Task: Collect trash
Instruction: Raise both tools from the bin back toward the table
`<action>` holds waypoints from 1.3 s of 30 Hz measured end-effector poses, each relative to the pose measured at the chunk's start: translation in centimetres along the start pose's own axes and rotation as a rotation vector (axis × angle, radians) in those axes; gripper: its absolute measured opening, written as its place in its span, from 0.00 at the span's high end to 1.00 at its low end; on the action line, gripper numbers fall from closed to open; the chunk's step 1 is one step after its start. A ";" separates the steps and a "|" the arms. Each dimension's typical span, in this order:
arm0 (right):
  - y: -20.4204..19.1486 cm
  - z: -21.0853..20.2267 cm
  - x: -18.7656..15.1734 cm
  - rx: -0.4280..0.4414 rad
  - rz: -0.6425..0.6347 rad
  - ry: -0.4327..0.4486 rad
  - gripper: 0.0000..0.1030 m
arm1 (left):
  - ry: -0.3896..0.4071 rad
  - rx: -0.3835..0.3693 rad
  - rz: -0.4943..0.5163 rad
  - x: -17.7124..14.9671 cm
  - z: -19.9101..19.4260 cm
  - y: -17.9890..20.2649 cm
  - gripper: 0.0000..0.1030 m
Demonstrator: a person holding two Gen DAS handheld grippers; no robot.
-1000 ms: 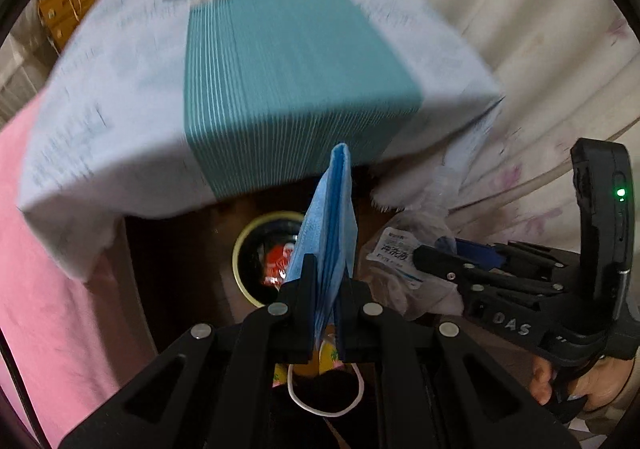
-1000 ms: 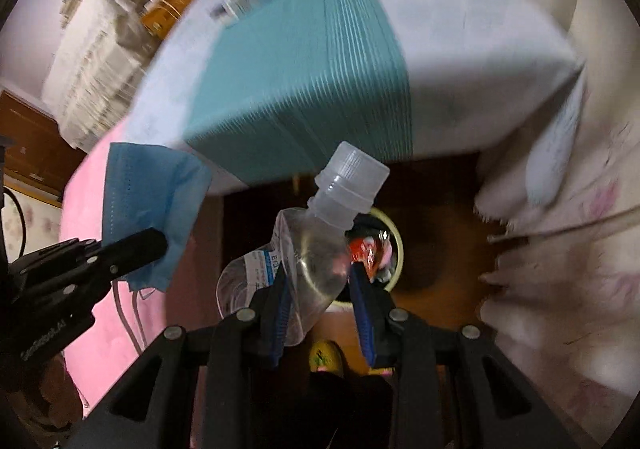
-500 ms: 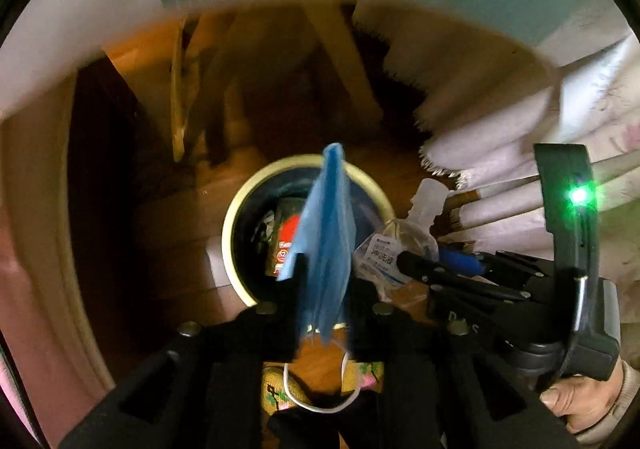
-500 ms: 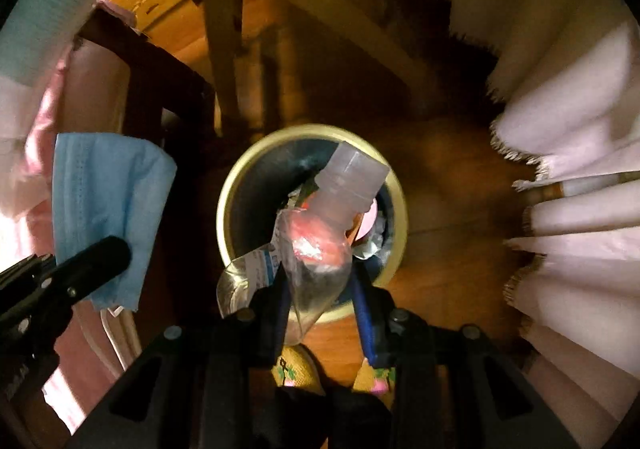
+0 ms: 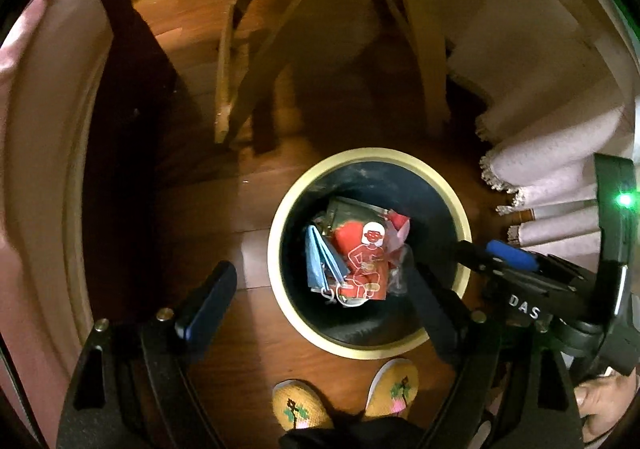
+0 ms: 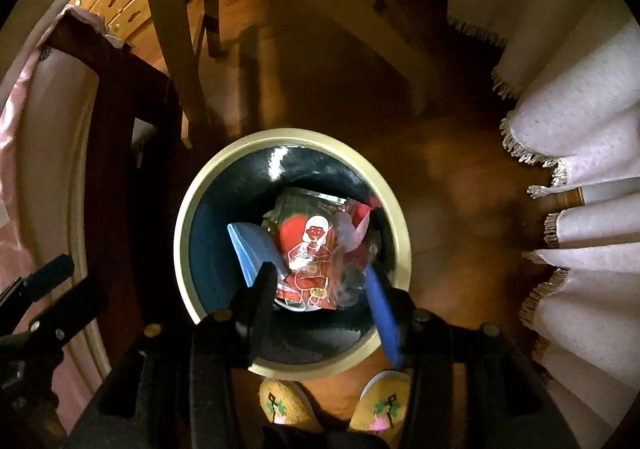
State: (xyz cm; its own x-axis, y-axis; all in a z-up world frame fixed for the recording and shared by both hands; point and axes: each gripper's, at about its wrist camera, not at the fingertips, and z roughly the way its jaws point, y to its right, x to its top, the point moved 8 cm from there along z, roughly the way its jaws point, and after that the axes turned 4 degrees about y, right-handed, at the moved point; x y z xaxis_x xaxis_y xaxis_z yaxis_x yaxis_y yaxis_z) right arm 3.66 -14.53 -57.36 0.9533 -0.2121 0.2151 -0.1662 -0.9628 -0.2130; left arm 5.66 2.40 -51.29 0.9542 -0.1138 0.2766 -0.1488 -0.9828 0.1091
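- The left gripper (image 5: 320,289) has its jaws spread wide and grips nothing; one finger (image 5: 206,299) stands over the bare wooden floor (image 5: 200,185) to the left of the bin's rim, the other over the bin's right inner wall.
- It points straight down, poised above the trash bin (image 5: 280,217), apart from the contents.
- The right gripper (image 6: 320,297) is also released, its jaws parted less widely than the left's, with nothing between the pads; both fingertips lie over the near half of the bin's opening.
- It too points straight down over the bin (image 6: 192,209); in the left wrist view it reaches in from the right edge (image 5: 492,255), held by a hand (image 5: 604,405) at the lower right corner.
- The blue face mask (image 5: 318,263) lies inside the bin against its left wall, folded, with its white ear loop at the near side.
- The clear plastic bottle (image 6: 352,273) lies inside the bin on the right side, beside a red wrapper (image 6: 308,249) printed with a white-outlined figure; its exact pose is hard to tell.
- The bin stands on the floor with yellow embroidered slippers (image 5: 344,397) just beside its near rim.
- Wooden table legs (image 5: 420,49) stand beyond the far rim, and a fringed pale cloth (image 6: 580,169) hangs to the right.
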 end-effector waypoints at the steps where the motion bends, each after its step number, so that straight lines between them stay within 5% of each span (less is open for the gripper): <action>1: 0.0 0.0 0.0 0.000 -0.009 0.002 0.55 | 0.003 0.006 -0.007 0.2 -0.1 -0.1 0.17; 12: -0.6 -5.7 -0.1 0.024 0.014 0.011 0.55 | 0.037 0.016 -0.025 0.9 -4.4 1.8 0.17; 31: -4.5 -29.4 0.9 0.048 -0.051 0.060 0.55 | 0.196 0.045 0.059 4.9 -30.1 5.0 0.16; 39: -7.1 -39.6 3.6 0.109 -0.126 0.182 0.55 | 0.341 0.080 0.104 7.2 -40.9 6.7 0.16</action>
State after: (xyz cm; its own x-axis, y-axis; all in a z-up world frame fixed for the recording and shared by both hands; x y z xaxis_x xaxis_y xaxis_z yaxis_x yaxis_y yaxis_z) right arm -1.71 -15.05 -17.31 0.9021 -0.1272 0.4124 -0.0107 -0.9619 -0.2732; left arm 0.93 0.98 -9.49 0.7914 -0.1722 0.5866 -0.2071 -0.9783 -0.0077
